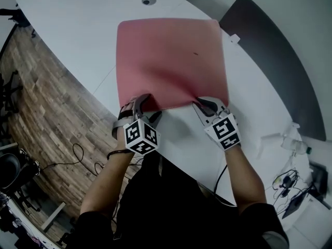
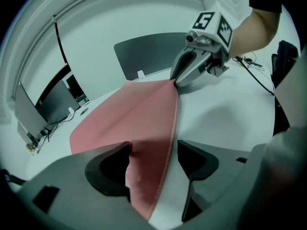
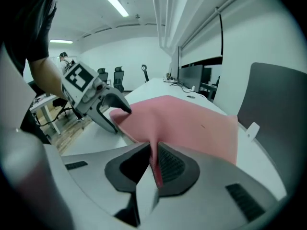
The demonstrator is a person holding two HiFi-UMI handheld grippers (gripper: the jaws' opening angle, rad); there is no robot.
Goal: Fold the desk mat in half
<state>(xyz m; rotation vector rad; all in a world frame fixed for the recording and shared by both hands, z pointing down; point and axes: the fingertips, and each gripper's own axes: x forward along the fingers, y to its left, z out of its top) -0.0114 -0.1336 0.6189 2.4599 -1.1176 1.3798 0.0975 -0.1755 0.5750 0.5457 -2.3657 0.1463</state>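
Closest to the head camera were the left forearm (image 1: 104, 185) and right forearm (image 1: 243, 173), both bare and reaching toward the desk mat (image 1: 171, 61). I had both grippers at the mat's near edge, one at each near corner.

The left gripper (image 1: 148, 107) sat at the near left corner. Its fingers (image 2: 112, 164) stood apart, with the mat's stitched corner lying loose between them. One finger was at the mat's edge and the other was clear of the stitching, so there was no pinch.

The right gripper (image 1: 205, 107) sat at the near right corner. Its fingers (image 3: 170, 164) were closed on the mat's edge, with a thin pink fold pressed between the pads. The mat rose from the tabletop (image 1: 78, 30) into that grip.

The mat was pink and spread in a single layer, not folded. Its far part lay flat on the white tabletop.

- Past the mat's far edge: a round cable hole (image 1: 149, 0) in the tabletop.
- Off the mat's far right corner: a small white tag (image 1: 234, 38), with a dark grey panel (image 1: 275, 51) just beyond it.
- Left of the mat, below the tabletop's edge: wood floor (image 1: 41, 102).
- Well right of the mat's near corner: a tangle of cables (image 1: 285, 183).
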